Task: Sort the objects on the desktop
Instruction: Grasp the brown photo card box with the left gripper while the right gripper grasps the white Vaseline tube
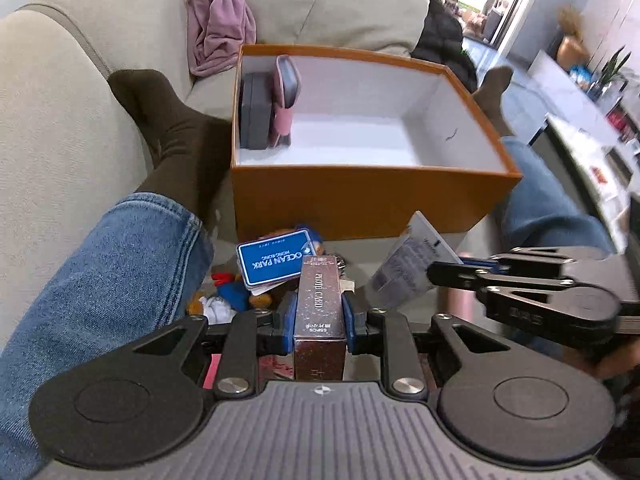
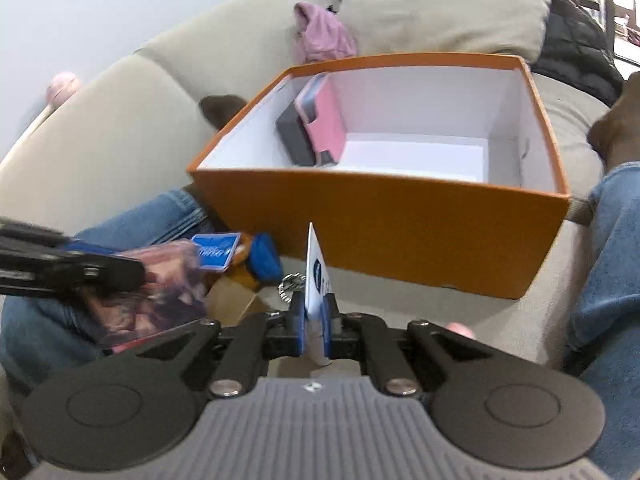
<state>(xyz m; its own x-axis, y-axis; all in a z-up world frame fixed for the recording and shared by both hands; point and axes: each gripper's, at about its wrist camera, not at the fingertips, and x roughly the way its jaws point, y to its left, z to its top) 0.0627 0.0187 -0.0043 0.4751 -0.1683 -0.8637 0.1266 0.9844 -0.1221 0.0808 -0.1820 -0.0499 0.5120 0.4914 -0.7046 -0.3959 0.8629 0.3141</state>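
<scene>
My left gripper (image 1: 319, 316) is shut on a brown "Photo Card" box (image 1: 320, 300), held just in front of an open orange box (image 1: 360, 196). My right gripper (image 2: 313, 320) is shut on a thin white card (image 2: 316, 276), held on edge; it also shows in the left wrist view (image 1: 408, 260). Inside the orange box (image 2: 380, 216), a dark grey case (image 1: 255, 112) and a pink case (image 1: 285, 100) stand against the left wall. A blue "Ocean Park" card (image 1: 276, 258) lies on a small pile with a plush toy (image 1: 228, 292).
The person's legs in jeans (image 1: 104, 276) and dark socks (image 1: 172, 132) flank the box on a beige sofa (image 1: 52, 120). A purple cloth (image 1: 218, 20) lies on the sofa behind the box. A key ring (image 2: 291, 286) lies near the pile.
</scene>
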